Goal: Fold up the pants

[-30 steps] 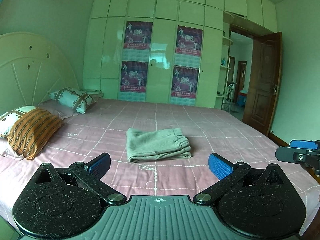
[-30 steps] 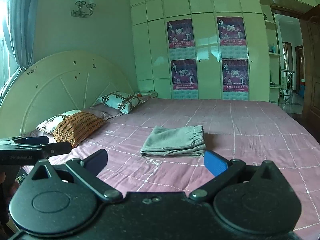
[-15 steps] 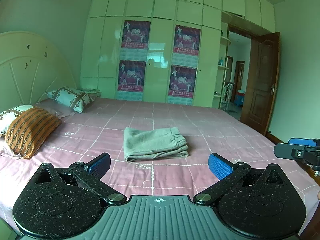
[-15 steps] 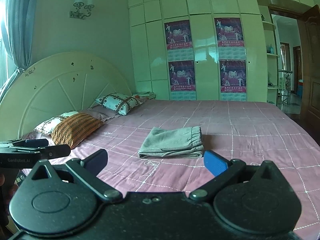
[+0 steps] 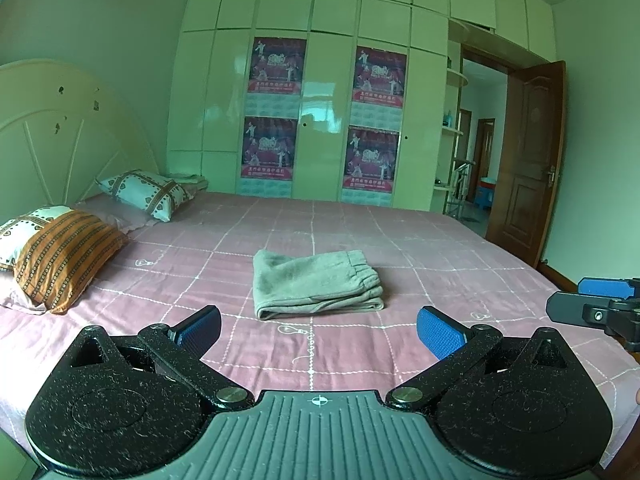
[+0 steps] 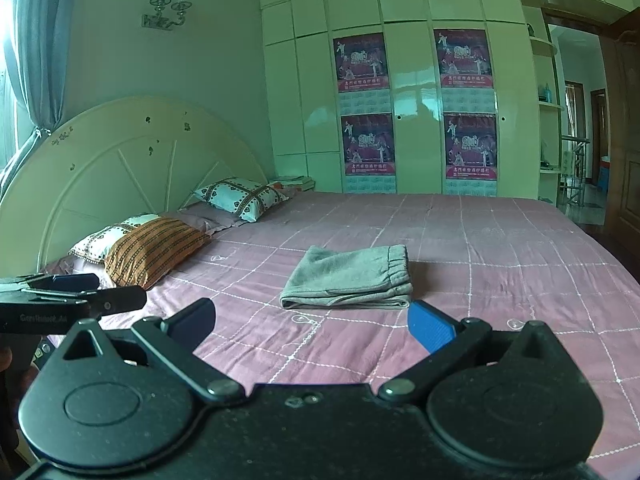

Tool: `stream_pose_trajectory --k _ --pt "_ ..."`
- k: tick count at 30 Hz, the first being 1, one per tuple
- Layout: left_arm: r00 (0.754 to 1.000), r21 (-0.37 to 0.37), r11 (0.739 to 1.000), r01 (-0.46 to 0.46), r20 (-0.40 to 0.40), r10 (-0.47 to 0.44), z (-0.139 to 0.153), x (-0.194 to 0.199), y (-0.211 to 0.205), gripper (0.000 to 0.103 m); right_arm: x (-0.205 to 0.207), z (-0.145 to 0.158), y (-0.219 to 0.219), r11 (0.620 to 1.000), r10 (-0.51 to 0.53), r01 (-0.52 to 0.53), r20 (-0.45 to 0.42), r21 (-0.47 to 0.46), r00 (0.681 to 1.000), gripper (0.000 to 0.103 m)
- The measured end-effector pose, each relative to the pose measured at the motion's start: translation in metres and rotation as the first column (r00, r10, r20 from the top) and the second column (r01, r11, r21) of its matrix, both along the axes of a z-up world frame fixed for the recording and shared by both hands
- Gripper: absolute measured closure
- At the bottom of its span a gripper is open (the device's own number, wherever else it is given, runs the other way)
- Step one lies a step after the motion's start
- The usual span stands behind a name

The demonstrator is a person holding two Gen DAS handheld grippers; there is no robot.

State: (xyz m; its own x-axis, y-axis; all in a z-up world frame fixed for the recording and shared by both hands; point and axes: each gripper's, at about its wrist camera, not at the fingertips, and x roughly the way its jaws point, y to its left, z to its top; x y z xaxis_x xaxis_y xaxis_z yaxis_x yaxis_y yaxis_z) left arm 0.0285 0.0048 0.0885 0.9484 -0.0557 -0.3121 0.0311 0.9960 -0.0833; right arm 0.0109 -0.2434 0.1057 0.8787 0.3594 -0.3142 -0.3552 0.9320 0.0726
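Observation:
Grey pants (image 5: 316,282) lie folded into a compact rectangle on the pink checked bedsheet (image 5: 440,264), elastic waistband at the right. They also show in the right wrist view (image 6: 350,276). My left gripper (image 5: 319,330) is open and empty, held back from the pants above the bed's near edge. My right gripper (image 6: 311,326) is open and empty, likewise short of the pants. The right gripper's fingers show at the right edge of the left wrist view (image 5: 592,304); the left gripper's show at the left of the right wrist view (image 6: 72,296).
An orange striped pillow (image 5: 64,254) and patterned pillows (image 5: 146,192) lie by the cream headboard (image 6: 120,168) on the left. A wardrobe with posters (image 5: 320,120) stands behind the bed. A brown door (image 5: 528,184) is open at the right.
Both views have shifted slightly; the pants sit a little higher and more central in the frames. The pants lie unchanged and both grippers stay open.

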Motion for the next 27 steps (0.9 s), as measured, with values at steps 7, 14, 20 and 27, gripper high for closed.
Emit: stream_pose_trajectory --k 7,14,20,27 --pt "1.000 0.004 1.000 -0.002 -0.004 0.002 -0.0015 0.0011 -0.0003 0.000 -0.0005 0.0027 -0.0014 1.000 -0.004 0.004 0.000 0.008 1.000 0.006" --pt "1.000 0.004 1.000 -0.007 0.002 0.007 -0.0016 0.0005 0.0012 0.000 -0.0019 0.0051 -0.0024 1.000 -0.003 0.003 0.009 0.009 1.000 0.006" --pt "1.000 0.003 1.000 0.003 0.001 -0.003 -0.0025 0.0012 0.0005 0.000 -0.0018 0.0053 -0.0013 1.000 -0.004 0.004 0.010 0.007 1.000 0.006" --pt "1.000 0.003 1.000 0.008 0.000 -0.008 -0.0033 0.0020 0.0002 0.000 -0.0012 0.0083 -0.0023 1.000 -0.009 0.009 0.013 0.013 1.000 0.006"
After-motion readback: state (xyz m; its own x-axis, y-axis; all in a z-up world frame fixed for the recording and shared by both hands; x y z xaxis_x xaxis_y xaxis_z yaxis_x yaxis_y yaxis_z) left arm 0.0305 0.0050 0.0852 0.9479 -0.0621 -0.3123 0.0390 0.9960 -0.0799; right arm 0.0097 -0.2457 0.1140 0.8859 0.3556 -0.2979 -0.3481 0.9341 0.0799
